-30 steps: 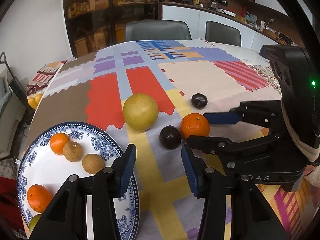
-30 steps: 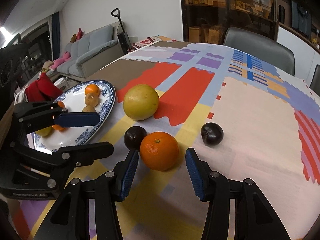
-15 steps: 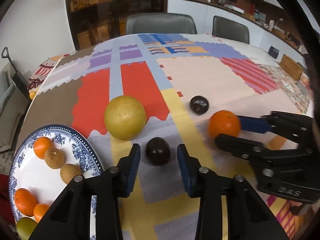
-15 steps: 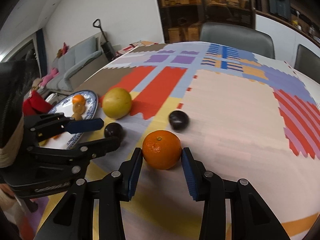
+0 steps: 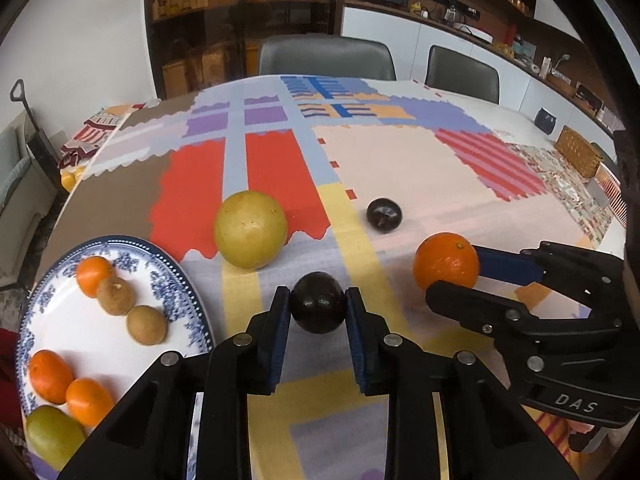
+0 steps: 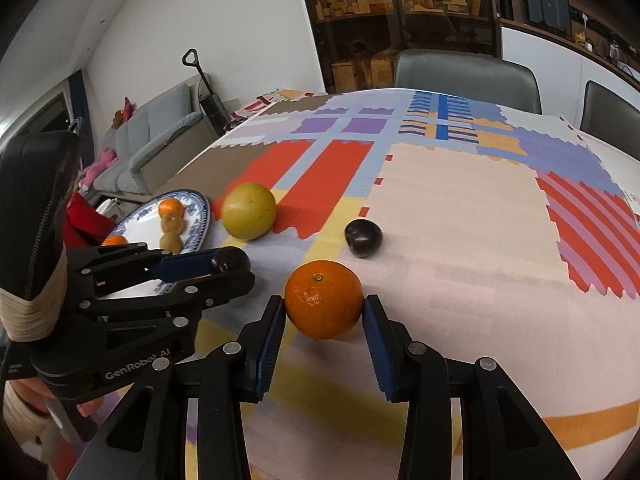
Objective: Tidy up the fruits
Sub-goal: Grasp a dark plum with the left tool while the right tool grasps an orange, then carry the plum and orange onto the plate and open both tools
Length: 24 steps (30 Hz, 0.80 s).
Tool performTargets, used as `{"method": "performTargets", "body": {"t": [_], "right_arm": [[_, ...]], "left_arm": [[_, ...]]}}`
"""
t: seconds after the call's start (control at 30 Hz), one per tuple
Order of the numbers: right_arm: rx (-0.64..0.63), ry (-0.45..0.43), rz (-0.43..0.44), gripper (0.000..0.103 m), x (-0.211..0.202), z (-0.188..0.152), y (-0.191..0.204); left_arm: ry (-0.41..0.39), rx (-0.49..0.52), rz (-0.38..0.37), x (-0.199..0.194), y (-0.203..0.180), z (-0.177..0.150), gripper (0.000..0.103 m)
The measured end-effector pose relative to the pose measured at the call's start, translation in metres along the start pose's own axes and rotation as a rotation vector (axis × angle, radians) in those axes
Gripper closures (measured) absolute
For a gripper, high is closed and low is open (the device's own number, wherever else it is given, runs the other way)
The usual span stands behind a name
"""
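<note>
My left gripper (image 5: 318, 299) is shut on a dark plum (image 5: 318, 312), both blue pads pressing its sides just above the patchwork cloth. My right gripper (image 6: 324, 306) is shut on an orange (image 6: 323, 300); from the left wrist view that orange (image 5: 446, 260) sits at the right between its fingers. A large yellow fruit (image 5: 250, 234) and a second dark plum (image 5: 384, 215) lie loose on the cloth further back. The blue-and-white plate (image 5: 188, 296) at the left holds several small oranges, brown fruits and a green one.
Two grey chairs (image 5: 326, 56) stand behind the table's far edge. A woven basket (image 5: 578, 156) sits at the far right of the table. The right wrist view shows a sofa (image 6: 160, 148) beyond the table's left edge and the plate (image 6: 202, 216) near that edge.
My left gripper moved over to the near plum and closed on it. My right gripper closed on the orange and carried it to the right, away from that plum.
</note>
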State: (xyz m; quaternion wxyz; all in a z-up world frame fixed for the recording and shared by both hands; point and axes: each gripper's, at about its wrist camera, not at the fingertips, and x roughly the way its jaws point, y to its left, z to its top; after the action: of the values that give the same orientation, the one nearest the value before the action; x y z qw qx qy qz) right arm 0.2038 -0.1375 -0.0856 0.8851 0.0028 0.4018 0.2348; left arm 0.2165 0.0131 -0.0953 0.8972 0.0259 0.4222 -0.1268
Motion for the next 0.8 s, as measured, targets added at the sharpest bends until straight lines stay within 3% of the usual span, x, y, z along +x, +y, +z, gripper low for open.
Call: {"method": "performTargets", "body": {"t": [0.8], "right_arm": [[-0.042, -0.090, 0.058, 0.062, -0.063, -0.002, 0.066]], "left_arm": [[-0.143, -0.068, 0.059, -0.109, 0.014, -0.031, 0.076]]}}
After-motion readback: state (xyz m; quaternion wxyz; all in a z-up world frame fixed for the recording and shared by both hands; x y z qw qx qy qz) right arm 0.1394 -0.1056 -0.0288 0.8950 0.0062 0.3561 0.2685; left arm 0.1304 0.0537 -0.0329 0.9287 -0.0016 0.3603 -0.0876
